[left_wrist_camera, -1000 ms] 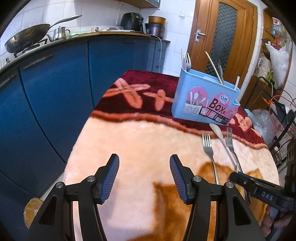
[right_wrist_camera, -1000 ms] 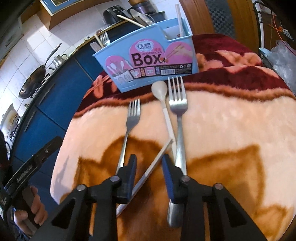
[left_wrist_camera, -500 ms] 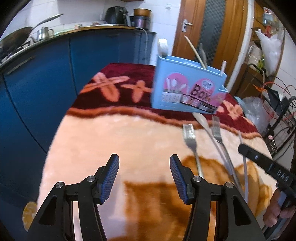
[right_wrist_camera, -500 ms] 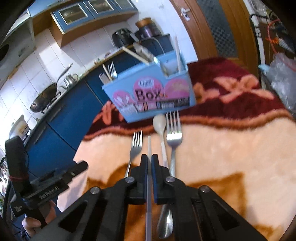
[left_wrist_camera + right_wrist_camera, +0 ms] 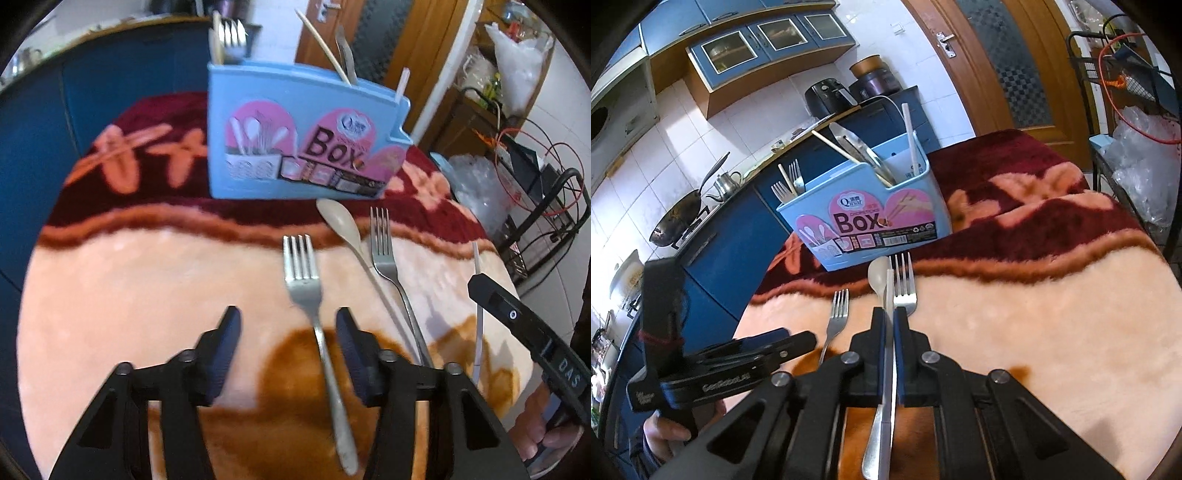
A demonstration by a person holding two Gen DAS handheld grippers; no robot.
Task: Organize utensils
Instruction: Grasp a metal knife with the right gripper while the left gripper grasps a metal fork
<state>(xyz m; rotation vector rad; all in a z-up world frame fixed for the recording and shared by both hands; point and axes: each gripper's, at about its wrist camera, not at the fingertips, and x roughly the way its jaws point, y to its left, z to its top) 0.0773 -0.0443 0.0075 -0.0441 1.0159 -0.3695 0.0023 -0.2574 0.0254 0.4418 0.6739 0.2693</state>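
Note:
A light blue utensil box [image 5: 295, 144] [image 5: 871, 218] stands on the blanket-covered table [image 5: 110, 295] with forks, chopsticks and a spoon in it. In front of it lie a steel fork [image 5: 314, 306] [image 5: 836, 317], a beige spoon [image 5: 343, 229] [image 5: 877, 273] and a second fork [image 5: 388, 258] [image 5: 904, 284]. My left gripper [image 5: 288, 343] is open, its fingers on either side of the first fork's handle. My right gripper [image 5: 889, 325] is shut on a white chopstick [image 5: 888, 354] and holds it above the table; the chopstick also shows in the left wrist view [image 5: 478, 295].
Blue kitchen cabinets [image 5: 713, 236] with a wok [image 5: 676, 218] and kettle run behind the table at left. A wooden door [image 5: 1008, 62] is at the back. A wire rack [image 5: 546, 206] with plastic bags stands right of the table.
My right gripper closed on the white chopstick and lifted it off the table. My left gripper moved right and forward until it straddles the left fork's handle.

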